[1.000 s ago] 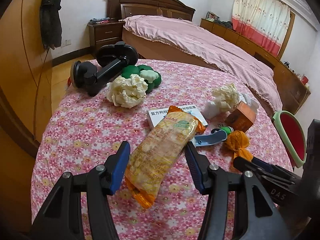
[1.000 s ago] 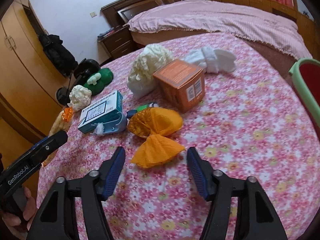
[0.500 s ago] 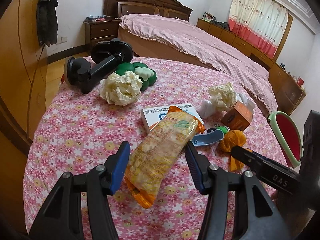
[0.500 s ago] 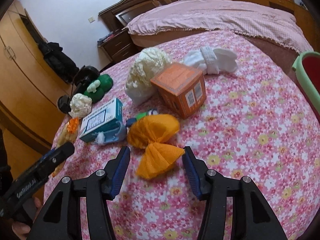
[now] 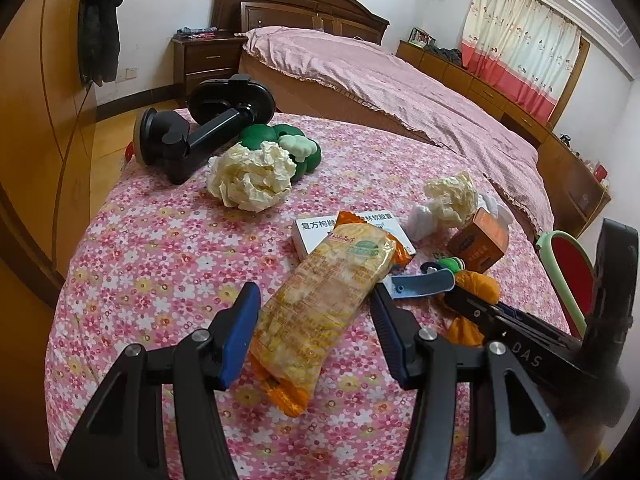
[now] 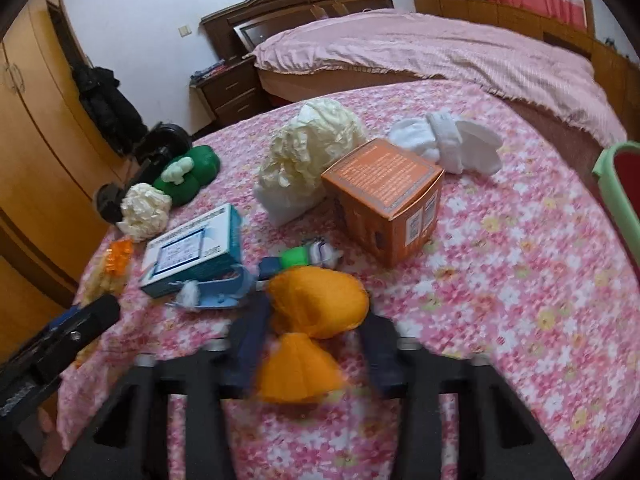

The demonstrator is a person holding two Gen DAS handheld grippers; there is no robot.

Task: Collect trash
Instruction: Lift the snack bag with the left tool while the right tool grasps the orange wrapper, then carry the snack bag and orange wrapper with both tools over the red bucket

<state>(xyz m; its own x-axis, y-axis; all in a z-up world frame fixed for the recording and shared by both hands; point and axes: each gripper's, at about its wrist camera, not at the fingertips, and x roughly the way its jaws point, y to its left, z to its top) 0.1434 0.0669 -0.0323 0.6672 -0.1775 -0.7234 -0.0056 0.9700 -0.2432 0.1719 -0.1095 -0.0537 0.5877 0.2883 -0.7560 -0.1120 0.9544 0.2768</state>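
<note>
On the flowered tablecloth: two cream crumpled paper balls, two cardboard boxes, one yellow snack packet, one orange wrapper, one white cloth bundle, one green toy, one black suction mount.

Left gripper jaws stand apart on either side of a yellow-orange snack bag lying on the bench, floral pink cloth; pads look just clear of the bag. Beyond the jaws: white medicine box under the bag's far end, crumpled cream paper ball, green toy, black phone mount. To the right of the jaws: blue plastic piece, orange wad, orange carton, second cream paper wad. The right gripper reaches in from the right onto the orange wad. Green-rimmed bin at far right.
</note>
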